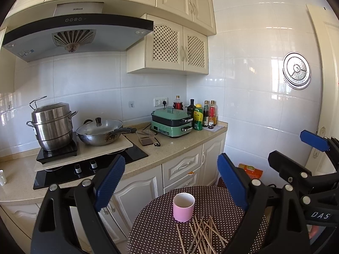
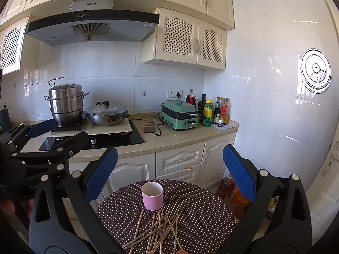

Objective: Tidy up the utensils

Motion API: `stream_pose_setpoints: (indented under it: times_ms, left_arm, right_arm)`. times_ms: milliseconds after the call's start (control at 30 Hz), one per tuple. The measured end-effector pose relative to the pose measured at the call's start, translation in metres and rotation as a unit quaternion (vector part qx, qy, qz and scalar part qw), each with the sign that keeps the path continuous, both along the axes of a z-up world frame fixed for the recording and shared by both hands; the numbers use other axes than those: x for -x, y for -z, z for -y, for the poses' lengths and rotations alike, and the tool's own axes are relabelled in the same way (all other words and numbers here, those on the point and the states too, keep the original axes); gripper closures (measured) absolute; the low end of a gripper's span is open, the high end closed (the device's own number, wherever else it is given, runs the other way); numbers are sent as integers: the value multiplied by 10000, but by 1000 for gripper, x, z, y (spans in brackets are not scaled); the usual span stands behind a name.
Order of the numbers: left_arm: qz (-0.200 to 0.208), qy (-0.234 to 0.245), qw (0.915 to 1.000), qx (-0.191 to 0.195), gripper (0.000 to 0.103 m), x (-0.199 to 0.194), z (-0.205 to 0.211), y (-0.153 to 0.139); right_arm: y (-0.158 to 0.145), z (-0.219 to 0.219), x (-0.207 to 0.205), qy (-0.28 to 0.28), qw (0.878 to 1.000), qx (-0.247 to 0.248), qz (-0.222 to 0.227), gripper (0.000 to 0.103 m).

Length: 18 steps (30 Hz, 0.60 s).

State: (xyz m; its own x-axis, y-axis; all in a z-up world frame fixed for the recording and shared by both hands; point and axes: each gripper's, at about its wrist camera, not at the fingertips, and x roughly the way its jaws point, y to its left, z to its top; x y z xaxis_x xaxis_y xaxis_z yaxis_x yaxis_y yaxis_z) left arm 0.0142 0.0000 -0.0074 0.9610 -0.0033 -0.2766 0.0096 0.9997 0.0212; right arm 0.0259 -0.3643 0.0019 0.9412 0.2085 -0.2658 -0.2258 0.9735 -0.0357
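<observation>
At the bottom centre of both views, thin wooden skewers lie loosely crossed on a round brown stool top with white dots, reaching its near edge. Just behind them a pink cylindrical cup stands upright, with bare dotted surface on both sides. The left gripper and right gripper hover above, jaws spread wide, holding nothing. Farther back, upper left, a speckled stone counter carries a steel stockpot.
</observation>
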Motion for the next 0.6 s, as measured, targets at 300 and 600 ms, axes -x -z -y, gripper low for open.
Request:
stream_pose_setpoints:
  times_ms: [300,600]
  left_arm:
    - [-18,5,10000,-9,16,-1,1,0]
    - [-43,6,10000,-44,16,-3,2,0]
  right_arm:
    - [0,-2,0,8,10000,10,4,6]
    - [0,-1,-2,13,10000,-19,-26,6]
